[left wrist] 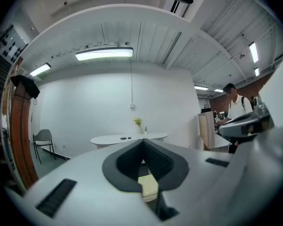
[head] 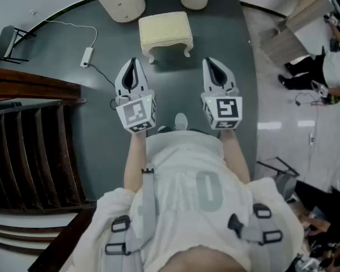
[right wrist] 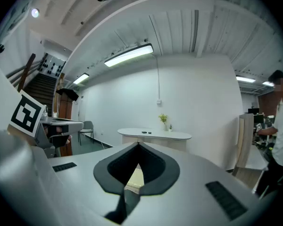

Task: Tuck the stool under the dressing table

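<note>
right claw (right wrist: 137, 149): jaws together | cream stool (right wrist: 134, 179) glimpsed past them | dressing table (right wrist: 153, 135) farther ahead

Pretty sure it's a lab or studio space: strip lights (left wrist: 104, 53), bare white wall (left wrist: 94, 112), power strip (head: 87, 56) loose on the grey floor (head: 221, 38), wooden stairs (head: 34, 152), a person (left wrist: 236, 111) working off to the side.

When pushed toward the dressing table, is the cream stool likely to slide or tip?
The stool is low and broad on short curved legs, so it probably stays upright. Its padded top likely gives under pressure. The grey floor looks matte, so the legs may drag.
</note>
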Demonstrator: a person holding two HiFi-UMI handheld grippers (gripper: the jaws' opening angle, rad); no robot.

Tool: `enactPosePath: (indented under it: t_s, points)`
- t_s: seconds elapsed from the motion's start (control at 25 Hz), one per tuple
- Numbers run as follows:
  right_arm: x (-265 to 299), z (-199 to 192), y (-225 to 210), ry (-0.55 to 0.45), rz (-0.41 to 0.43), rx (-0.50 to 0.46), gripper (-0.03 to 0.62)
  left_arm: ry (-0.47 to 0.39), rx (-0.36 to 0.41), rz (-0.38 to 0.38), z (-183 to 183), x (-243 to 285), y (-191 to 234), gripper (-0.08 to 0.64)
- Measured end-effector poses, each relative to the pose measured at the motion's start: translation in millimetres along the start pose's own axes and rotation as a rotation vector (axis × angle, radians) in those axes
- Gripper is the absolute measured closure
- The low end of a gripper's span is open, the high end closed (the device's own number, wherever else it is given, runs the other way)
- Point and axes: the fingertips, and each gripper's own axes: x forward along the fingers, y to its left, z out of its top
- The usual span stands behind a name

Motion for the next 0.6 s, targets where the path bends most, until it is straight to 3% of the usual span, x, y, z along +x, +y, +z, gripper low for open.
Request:
enactPosePath:
  t_s: [0.2, 0.44, 0.6]
  points:
    - [0, -13, -4, 0.013, 0.012, -0.028, 0.591, 0.003, -0.010, 0.003, -3, -1, 0, 0.557]
    - [0, -20, -6, 0.020, 0.036, 0.087, 0.591, 0.003, -0.032, -0.029, -1, -4, -9, 0.557]
    - [4, -31, -1, 0.042, 0.023, 0.101, 0.591, 0.035, -0.032, -0.021, -12, -3, 1, 0.557]
